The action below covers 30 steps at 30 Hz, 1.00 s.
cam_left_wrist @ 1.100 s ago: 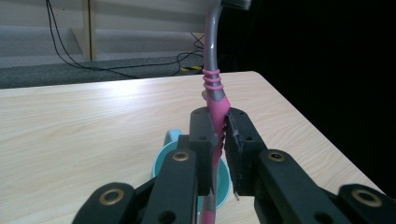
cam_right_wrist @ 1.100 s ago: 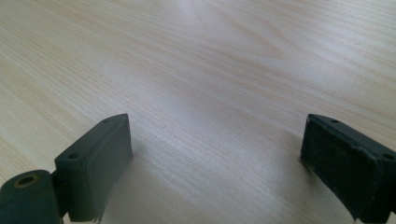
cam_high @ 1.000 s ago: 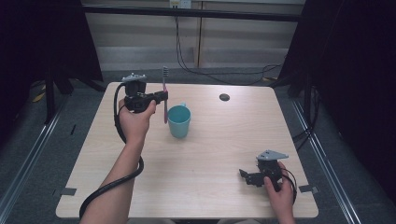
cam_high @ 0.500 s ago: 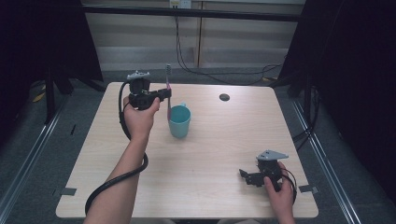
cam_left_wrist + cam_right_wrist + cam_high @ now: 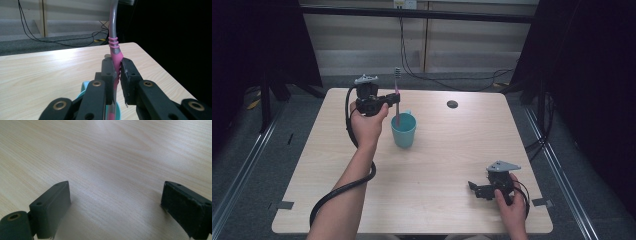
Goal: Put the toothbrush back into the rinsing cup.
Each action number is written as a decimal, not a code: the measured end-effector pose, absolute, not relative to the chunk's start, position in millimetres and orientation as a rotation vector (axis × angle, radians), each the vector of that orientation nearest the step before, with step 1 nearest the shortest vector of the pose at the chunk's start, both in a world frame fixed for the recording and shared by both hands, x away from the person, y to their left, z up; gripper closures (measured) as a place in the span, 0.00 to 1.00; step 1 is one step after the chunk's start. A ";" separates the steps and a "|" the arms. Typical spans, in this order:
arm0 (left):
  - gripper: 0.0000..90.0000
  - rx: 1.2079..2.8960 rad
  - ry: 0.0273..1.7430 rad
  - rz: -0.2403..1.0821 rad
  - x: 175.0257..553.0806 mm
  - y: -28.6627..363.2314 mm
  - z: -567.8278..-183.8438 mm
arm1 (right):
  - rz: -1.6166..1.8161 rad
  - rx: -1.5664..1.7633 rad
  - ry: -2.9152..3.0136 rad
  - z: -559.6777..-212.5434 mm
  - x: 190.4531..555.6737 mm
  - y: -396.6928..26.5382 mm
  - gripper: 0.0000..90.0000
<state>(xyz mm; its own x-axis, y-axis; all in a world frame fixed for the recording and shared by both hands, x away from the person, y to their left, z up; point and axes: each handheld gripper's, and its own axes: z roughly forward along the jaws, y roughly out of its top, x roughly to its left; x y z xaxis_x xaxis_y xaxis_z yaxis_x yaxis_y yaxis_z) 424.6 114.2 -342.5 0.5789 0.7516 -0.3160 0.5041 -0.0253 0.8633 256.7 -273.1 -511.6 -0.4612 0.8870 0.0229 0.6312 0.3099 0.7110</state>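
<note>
A pink and grey toothbrush (image 5: 397, 97) stands upright, bristles up, with its lower end over or inside a teal cup (image 5: 403, 131) near the table's middle. My left gripper (image 5: 393, 98) is shut on the pink handle. In the left gripper view the two black jaws pinch the toothbrush (image 5: 115, 53), and the cup's rim (image 5: 85, 88) shows just below them. My right gripper (image 5: 473, 189) rests on the table near the front right corner, open. In the right gripper view its jaws (image 5: 113, 207) stand wide apart over bare wood with nothing between them.
A small dark round disc (image 5: 452, 104) lies at the back right of the light wooden table (image 5: 437, 160). Cables trail across the floor behind the table. Dark curtains hang on both sides.
My left gripper has shifted a little to the right with the toothbrush, bringing its lower end from beside the cup to over or into it. The right gripper has stayed still.
</note>
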 end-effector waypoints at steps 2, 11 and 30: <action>0.91 1.690 1.059 0.284 425.0 113.6 -343.8 | 0.941 1.356 2.210 -511.6 256.7 -273.1 0.09; 0.91 1.684 1.056 0.313 428.2 109.5 -354.2 | 0.942 1.357 2.210 -511.6 256.6 -273.1 0.09; 0.91 1.716 1.067 0.369 434.8 96.3 -382.1 | 0.942 1.352 2.211 -511.7 257.0 -273.1 0.09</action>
<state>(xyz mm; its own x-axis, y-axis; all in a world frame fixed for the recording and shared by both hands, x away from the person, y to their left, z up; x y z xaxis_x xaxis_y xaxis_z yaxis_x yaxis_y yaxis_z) 434.8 96.3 -382.1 0.5577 0.7946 -0.2400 0.4762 -0.0694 0.8766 257.0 -273.1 -511.7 -0.4639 0.8856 0.0225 0.6296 0.3117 0.7116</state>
